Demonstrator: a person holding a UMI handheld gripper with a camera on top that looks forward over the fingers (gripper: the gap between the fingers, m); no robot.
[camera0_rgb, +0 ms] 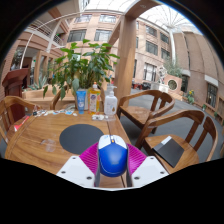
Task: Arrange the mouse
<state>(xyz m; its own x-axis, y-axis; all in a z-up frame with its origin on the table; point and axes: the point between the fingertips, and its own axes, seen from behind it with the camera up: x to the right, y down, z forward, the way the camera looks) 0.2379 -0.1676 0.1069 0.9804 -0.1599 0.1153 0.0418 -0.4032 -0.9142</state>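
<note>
Transport step: hand-held gripper point(112, 165) closed on blue mouse point(113, 157), both pads pressing it. Next move likely requires lowering onto round mouse pad point(80, 138) on desk point(40, 140).

No text, label, brand, number or sign can be read anywhere; the bottles point(95, 98) standing on the desk point(40, 135) carry labels, but their print is too small to make out
</note>
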